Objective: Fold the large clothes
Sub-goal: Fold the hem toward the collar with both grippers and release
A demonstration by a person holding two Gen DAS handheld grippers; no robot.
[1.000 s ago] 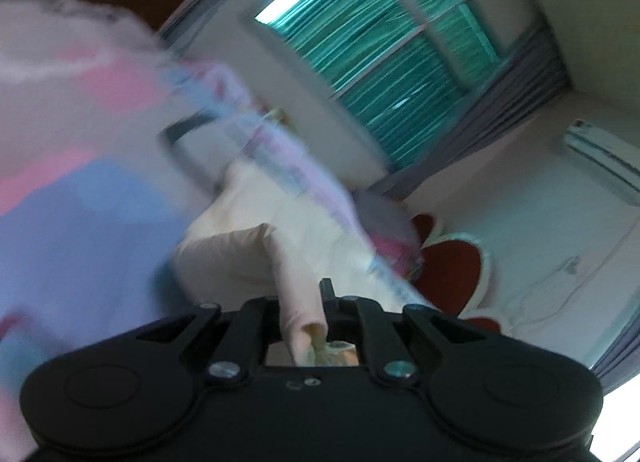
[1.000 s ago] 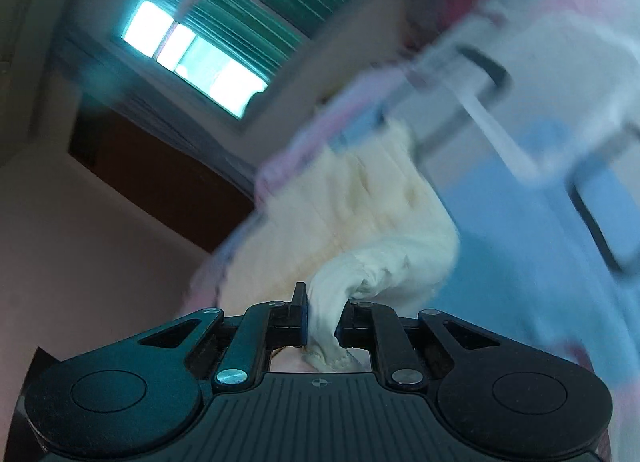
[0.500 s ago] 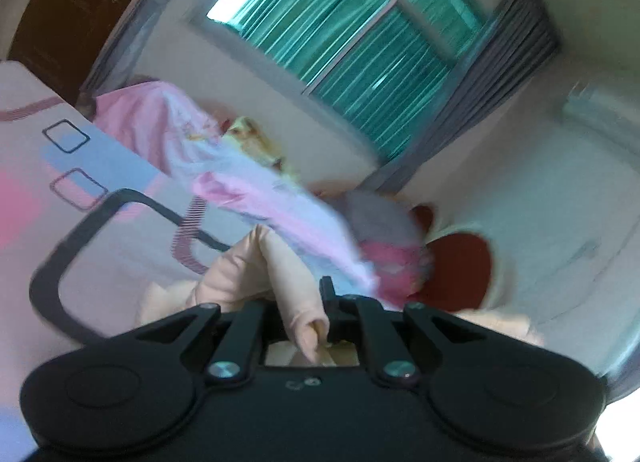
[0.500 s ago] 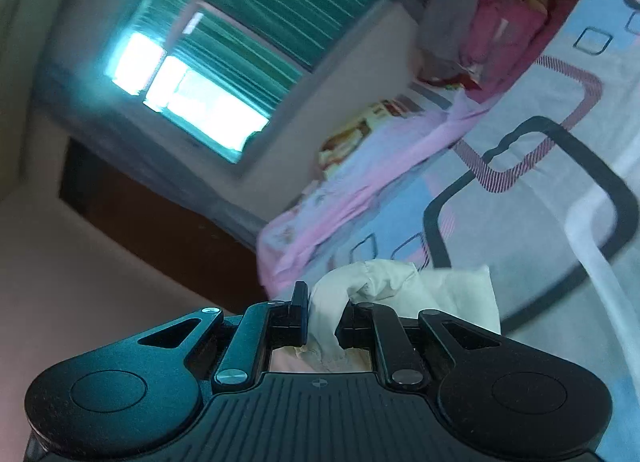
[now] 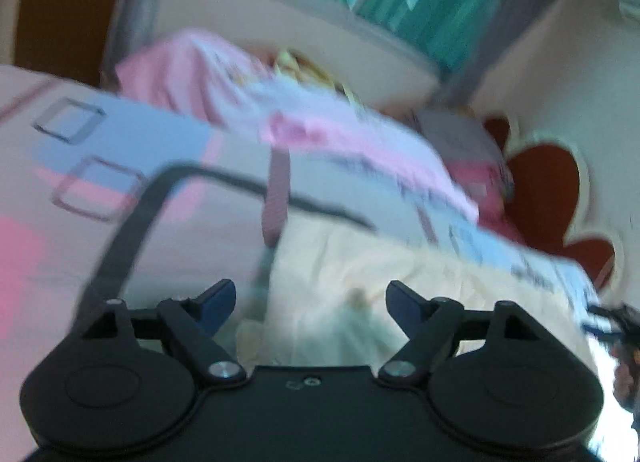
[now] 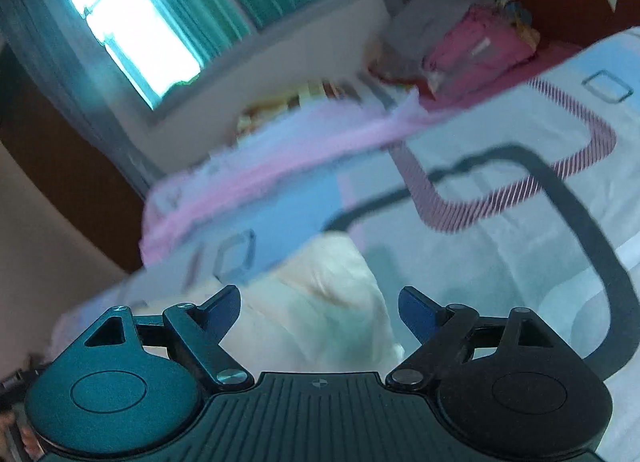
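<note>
A cream-coloured garment point(image 5: 380, 274) lies on the patterned bed sheet point(image 5: 120, 190), just ahead of my left gripper point(image 5: 310, 300). The left gripper is open and empty, its jaws spread wide over the near edge of the cloth. In the right wrist view the same garment point(image 6: 320, 302) lies bunched right in front of my right gripper point(image 6: 320, 308), which is also open and empty. The sheet point(image 6: 520, 254) has blue, pink and black shapes. Both views are blurred.
A pink and lilac quilt point(image 5: 320, 130) lies rolled along the far side of the bed, also in the right wrist view point(image 6: 280, 166). A pile of pink and grey clothes point(image 6: 472, 42) sits by the red headboard point(image 5: 548, 182). A window with green curtains point(image 6: 192, 14) is behind.
Both grippers were shut on the cream garment and held it up. Now both have opened and let it go, and it lies on the bed.
</note>
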